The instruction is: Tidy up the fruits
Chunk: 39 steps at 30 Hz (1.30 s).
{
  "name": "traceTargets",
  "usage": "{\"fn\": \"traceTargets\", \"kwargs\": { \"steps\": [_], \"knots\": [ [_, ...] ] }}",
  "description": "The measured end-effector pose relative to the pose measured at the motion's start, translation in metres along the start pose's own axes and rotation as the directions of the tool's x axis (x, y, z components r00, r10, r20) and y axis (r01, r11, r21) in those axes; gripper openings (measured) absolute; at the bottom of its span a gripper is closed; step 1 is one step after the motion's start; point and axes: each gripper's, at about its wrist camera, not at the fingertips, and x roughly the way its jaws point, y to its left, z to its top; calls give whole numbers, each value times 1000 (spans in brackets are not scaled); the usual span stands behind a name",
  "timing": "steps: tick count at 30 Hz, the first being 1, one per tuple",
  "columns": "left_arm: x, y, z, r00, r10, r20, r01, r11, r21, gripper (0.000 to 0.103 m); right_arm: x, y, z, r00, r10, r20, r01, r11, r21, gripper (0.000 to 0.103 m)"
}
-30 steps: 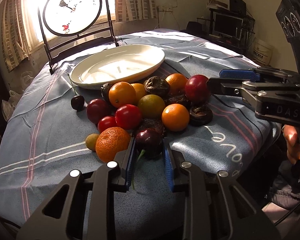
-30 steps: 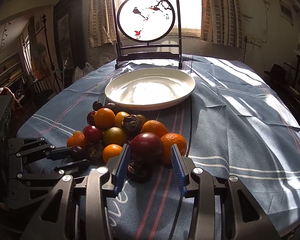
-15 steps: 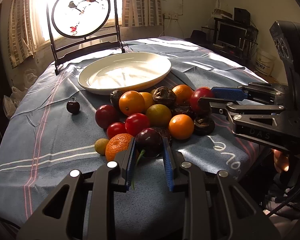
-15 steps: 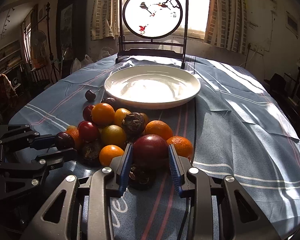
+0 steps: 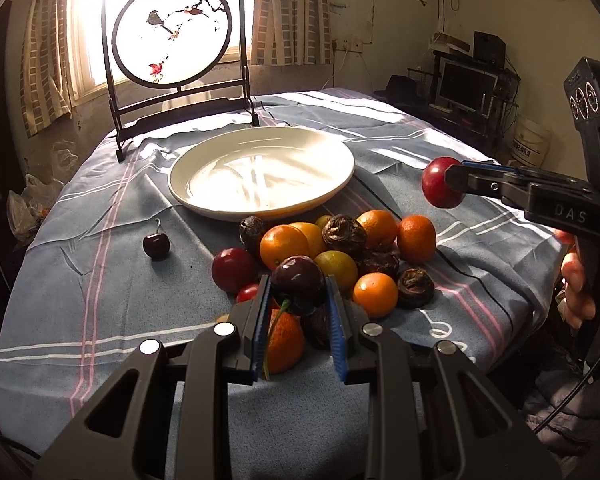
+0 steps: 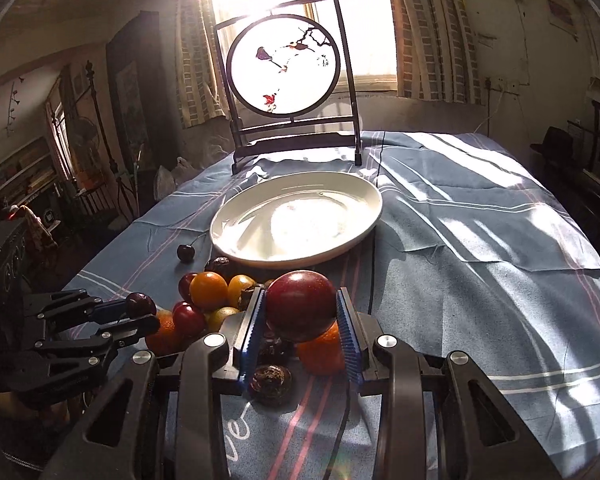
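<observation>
My left gripper (image 5: pixel 298 294) is shut on a dark purple plum (image 5: pixel 298 289) with a green stem, held above the fruit pile (image 5: pixel 340 248) of oranges, red fruits and wrinkled dark fruits. My right gripper (image 6: pixel 302 310) is shut on a red plum (image 6: pixel 300 305), lifted above the pile; it also shows in the left wrist view (image 5: pixel 440 188). The left gripper and its plum (image 6: pixel 140 305) show at the left of the right wrist view. An empty white plate (image 5: pixel 262 172) lies beyond the pile.
A lone dark cherry (image 5: pixel 155 245) lies left of the pile. A round framed bird screen (image 5: pixel 172 36) stands behind the plate. The blue striped cloth (image 6: pixel 480 248) covers the table; its edge drops off at the right.
Both grippers have lifted their fruits off the pile and risen. The red plum now hangs clear above the cloth to the right of the plate.
</observation>
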Motion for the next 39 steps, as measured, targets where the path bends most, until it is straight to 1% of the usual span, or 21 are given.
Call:
{"fn": "traceTargets", "kwargs": {
  "steps": [2,5,8,10,13,16,17,18,19,20,21,23,26,30,33,34,36,37,38,39],
  "knots": [
    [2,5,18,1000,-12,3,12,1000,-2,25,5,-10,17,1000,17,-2,-17,1000,19,36],
    [16,15,48,1000,-22,-3,22,1000,-2,25,21,-17,45,1000,12,-12,-12,1000,22,36],
    [44,28,78,999,-44,-29,43,999,-20,25,51,-18,68,998,37,-52,-36,999,24,36],
    [69,35,92,996,-53,-65,51,998,-32,25,76,-19,76,994,48,-95,-45,998,33,36],
    [109,47,103,987,-73,-143,65,996,-64,25,117,-21,81,985,50,-165,-41,997,58,36],
    [138,57,105,979,-59,-193,44,995,-84,25,149,-24,82,976,51,-210,-34,996,81,38],
    [145,62,105,977,-56,-206,36,994,-99,29,154,-23,83,977,40,-210,-24,996,81,38],
    [149,66,106,974,-55,-219,30,993,-115,37,155,-22,85,980,23,-195,-9,997,73,40],
    [150,70,106,974,-52,-218,23,991,-133,57,152,-20,87,985,8,-173,4,998,68,53],
    [146,73,106,979,-36,-203,7,990,-144,66,147,-18,88,989,0,-149,10,998,65,57],
    [140,75,105,982,-20,-187,-8,989,-147,66,141,-16,89,990,-1,-140,9,998,58,57],
    [124,79,102,985,-20,-169,-6,988,-155,66,124,-13,86,993,-11,-120,15,999,35,57],
    [89,75,85,990,-32,-138,12,989,-147,66,92,-10,69,995,-31,-90,31,1000,-3,57],
    [45,56,47,991,-39,-129,29,996,-82,66,50,-12,30,996,-57,-71,57,998,-2,57],
    [19,38,16,990,-56,-128,52,998,-38,66,24,-16,0,996,-68,-57,69,998,15,57],
    [13,33,7,991,-59,-123,55,998,-30,66,18,-16,-10,996,-67,-56,68,997,24,57],
    [8,25,-10,991,-36,-129,35,999,-6,66,9,-17,-25,996,-60,-61,63,997,38,57],
    [9,21,-16,990,-25,-137,26,1000,6,65,6,-17,-32,996,-61,-64,63,997,42,57],
    [11,18,-21,989,-15,-147,16,1000,11,59,3,-17,-38,996,-59,-66,62,997,45,57],
    [13,16,-25,987,-13,-158,14,1000,11,56,0,-16,-42,996,-52,-69,55,997,48,57]
  ]
}}
